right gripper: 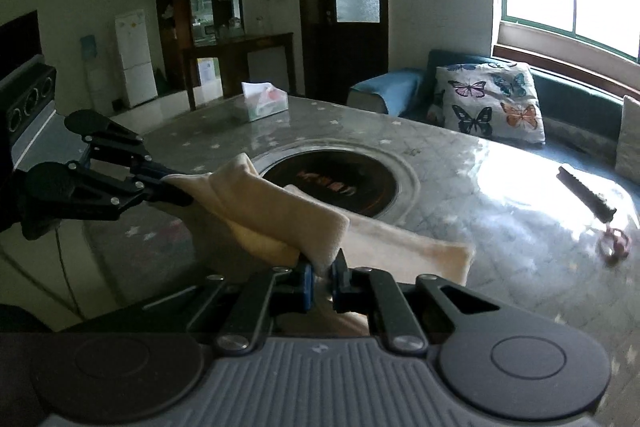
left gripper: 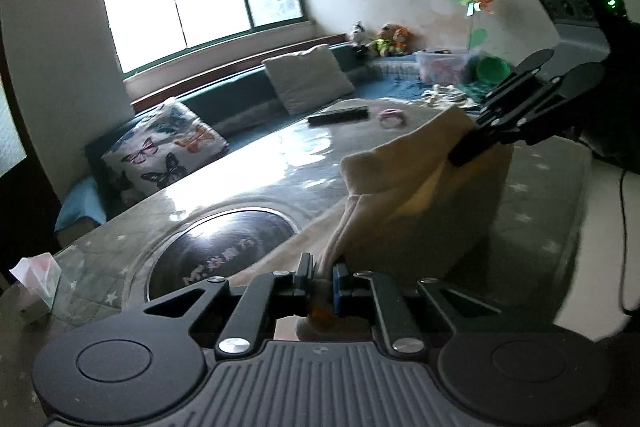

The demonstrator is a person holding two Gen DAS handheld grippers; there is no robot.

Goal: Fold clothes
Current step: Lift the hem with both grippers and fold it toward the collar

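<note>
Left tongs (left gripper: 322, 277) pinch cream cloth (left gripper: 424, 203) edge; right tongs (right gripper: 321, 277) pinch opposite edge, cloth raised above tabletop (right gripper: 460, 195).

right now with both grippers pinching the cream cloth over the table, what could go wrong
1. The left gripper and right gripper each pinch only a thin edge of the cream fleece cloth; it could slip out as it is lifted.
2. Part of the cloth trails on the glossy grey star-patterned table, so the fold could drag unevenly.
3. The dark rectangular object and pink ring lie farther out on the table; a wide swing could snag them.
</note>
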